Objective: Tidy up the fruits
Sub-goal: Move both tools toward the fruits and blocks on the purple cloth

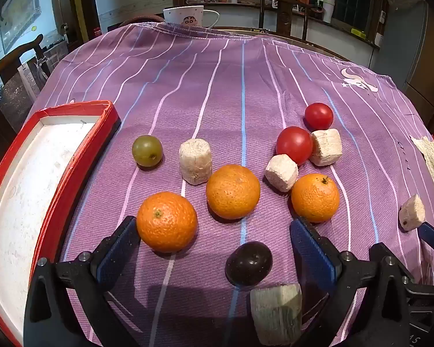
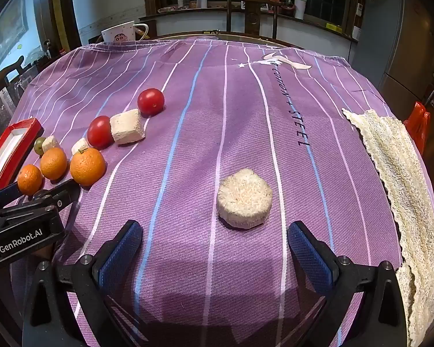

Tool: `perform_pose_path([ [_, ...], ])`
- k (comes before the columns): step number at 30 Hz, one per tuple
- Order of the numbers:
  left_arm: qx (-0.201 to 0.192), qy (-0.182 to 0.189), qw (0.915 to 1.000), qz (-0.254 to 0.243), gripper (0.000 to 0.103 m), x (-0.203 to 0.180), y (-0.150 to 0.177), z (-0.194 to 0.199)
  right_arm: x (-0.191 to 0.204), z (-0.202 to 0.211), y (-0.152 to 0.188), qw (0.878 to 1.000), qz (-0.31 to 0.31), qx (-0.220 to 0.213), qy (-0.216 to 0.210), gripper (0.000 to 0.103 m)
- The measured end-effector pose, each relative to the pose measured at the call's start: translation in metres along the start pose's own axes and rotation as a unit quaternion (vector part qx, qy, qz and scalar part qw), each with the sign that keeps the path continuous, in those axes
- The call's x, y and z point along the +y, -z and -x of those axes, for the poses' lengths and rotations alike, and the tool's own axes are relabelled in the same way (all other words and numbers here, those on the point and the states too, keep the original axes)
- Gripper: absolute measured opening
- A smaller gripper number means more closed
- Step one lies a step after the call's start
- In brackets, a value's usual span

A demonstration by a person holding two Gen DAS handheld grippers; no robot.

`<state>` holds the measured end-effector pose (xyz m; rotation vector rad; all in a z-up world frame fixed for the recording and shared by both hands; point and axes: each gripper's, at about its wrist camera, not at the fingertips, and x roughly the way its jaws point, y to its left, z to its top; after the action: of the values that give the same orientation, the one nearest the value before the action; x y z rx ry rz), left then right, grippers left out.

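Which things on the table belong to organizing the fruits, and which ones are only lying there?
Belong to the job:
oranges
tomatoes
green grape
dark grape
red tray

Only lying there:
pale porous chunks
loofah mat
mug

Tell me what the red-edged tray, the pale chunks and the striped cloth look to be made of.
Red-edged tray: probably cardboard or foam board, with a matte white, scuffed floor and glossy red tape-like edging. Pale chunks: fibrous and porous, perhaps dried loofah or cut cane; I can't tell which. Striped cloth: woven fabric, with visible weave and a stitched hem.
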<state>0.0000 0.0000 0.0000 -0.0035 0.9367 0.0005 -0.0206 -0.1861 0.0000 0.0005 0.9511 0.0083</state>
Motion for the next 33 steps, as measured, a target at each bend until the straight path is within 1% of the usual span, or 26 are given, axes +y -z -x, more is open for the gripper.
perform_pose_path([
  [16, 0.001, 0.000, 1.0000, -0.002, 0.103, 0.000, 0.000, 0.000, 0.000, 0.000, 0.000, 1.000, 0.000, 0.001, 0.000, 0.103],
  [21, 0.023, 0.022, 0.9989, -0.033, 0.103, 0.002, -0.002, 0.001, -0.001, 0.000, 0.001, 1.000, 0.000, 0.001, 0.000, 0.103],
  [24, 0.040, 0.036, 0.9972, -0.053, 0.103, 0.002, 0.000, 0.002, -0.002, 0.000, 0.000, 1.000, 0.000, 0.014, -0.002, 0.103],
  [27, 0.048, 0.047, 0.9963, -0.053, 0.103, 0.008, 0.006, 0.008, -0.002, -0.002, -0.006, 1.000, -0.001, 0.025, -0.003, 0.103],
  [29, 0.042, 0.062, 0.9966, -0.034, 0.103, 0.016, 0.013, 0.017, 0.001, -0.002, -0.003, 1.000, 0.000, 0.024, -0.002, 0.103],
  [31, 0.021, 0.078, 0.9967, -0.009, 0.103, 0.028, 0.018, 0.032, 0.002, -0.002, -0.002, 1.000, -0.002, 0.024, -0.003, 0.103],
  [33, -0.007, 0.081, 0.9967, 0.007, 0.103, 0.039, 0.025, 0.050, 0.002, -0.003, -0.003, 1.000, -0.004, 0.024, 0.000, 0.103],
])
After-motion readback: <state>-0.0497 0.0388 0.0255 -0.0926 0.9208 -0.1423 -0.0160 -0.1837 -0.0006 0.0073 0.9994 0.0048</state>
